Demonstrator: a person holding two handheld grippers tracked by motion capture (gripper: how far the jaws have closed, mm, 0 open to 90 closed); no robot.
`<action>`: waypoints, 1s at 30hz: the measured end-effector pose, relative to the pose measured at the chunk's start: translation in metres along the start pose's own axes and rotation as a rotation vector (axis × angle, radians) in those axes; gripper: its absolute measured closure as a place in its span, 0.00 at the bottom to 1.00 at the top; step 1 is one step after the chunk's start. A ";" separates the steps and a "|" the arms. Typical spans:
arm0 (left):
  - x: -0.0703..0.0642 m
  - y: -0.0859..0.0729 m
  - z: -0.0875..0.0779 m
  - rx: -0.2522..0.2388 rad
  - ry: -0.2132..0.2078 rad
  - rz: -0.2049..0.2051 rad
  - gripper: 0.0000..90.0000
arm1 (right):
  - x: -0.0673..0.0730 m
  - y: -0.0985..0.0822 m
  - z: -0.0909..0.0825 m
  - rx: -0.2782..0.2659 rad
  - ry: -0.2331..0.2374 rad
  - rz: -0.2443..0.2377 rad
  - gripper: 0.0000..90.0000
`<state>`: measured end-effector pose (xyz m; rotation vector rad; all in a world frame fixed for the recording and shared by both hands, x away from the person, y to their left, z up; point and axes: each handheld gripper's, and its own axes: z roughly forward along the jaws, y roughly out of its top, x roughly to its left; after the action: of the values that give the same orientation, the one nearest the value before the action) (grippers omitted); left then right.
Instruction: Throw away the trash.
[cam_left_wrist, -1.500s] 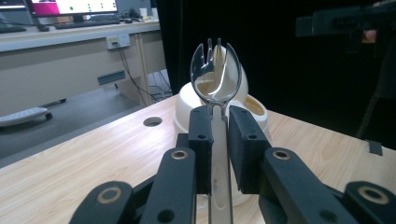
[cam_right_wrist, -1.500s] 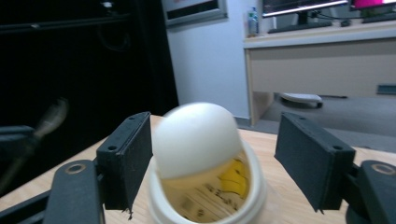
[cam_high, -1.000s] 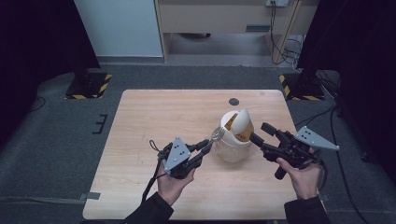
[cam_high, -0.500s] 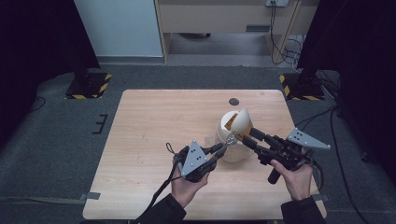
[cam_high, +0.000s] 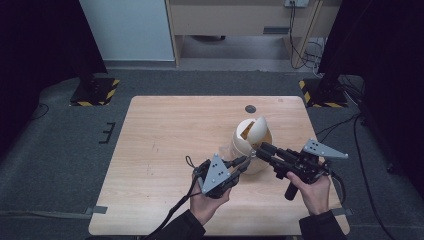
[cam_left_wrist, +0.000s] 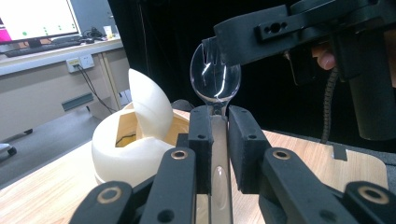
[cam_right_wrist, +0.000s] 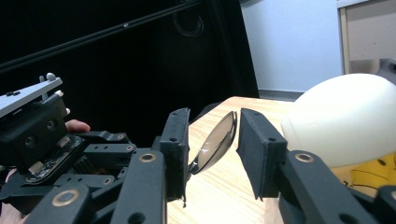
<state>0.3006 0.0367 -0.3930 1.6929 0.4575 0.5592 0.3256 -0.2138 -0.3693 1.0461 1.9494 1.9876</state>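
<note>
A: What's being worked on?

B: A clear plastic spoon (cam_left_wrist: 215, 77). Its handle runs down btwn the pads of the left gripper (cam_high: 243, 162), which is clamped tight on it. Bowl end sticks up past the jaw tips, over the front part of the table (cam_high: 165, 130), right beside the cream container (cam_high: 250, 142).

A: And the other hand?

B: The right gripper (cam_high: 259, 148) has come at the bowl from the opposite side. In the right gripper view the spoon bowl (cam_right_wrist: 215, 140) sits edge-on btwn its two pads. Jaws have just been closing; one pad looks to be at the bowl's edge, the other has a gap to it. So partly open, spoon in btwn, no firm squeeze that I can see.

A: Container open?

B: Yes. Egg-shaped thing, w/ its lid (cam_high: 258, 129) tipped up at the top; inside looks yellowish-brown. In the right gripper view there's smth yellow (cam_right_wrist: 371, 175) at its foot, can't tell what.

A: Hands?

B: Both come in from the near edge of the table, each w/ a grey three-cornered plate on top; the two grippers meet tip to tip just in front of the container. Small dark round spot (cam_high: 250, 108) on the wood farther back, well apart from all that.
</note>
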 end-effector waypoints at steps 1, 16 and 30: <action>0.000 0.000 0.000 -0.001 0.000 0.002 0.89 | 0.000 0.000 0.000 -0.002 0.000 -0.001 0.74; -0.004 -0.001 0.003 -0.004 -0.015 0.000 0.89 | -0.001 -0.002 -0.002 -0.007 0.023 0.038 0.94; 0.035 -0.029 -0.040 0.119 0.032 -0.040 0.74 | -0.007 0.009 -0.019 -0.066 -0.036 -0.012 0.95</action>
<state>0.3055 0.0944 -0.4118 1.7862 0.5554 0.5395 0.3230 -0.2344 -0.3621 1.0444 1.8546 1.9974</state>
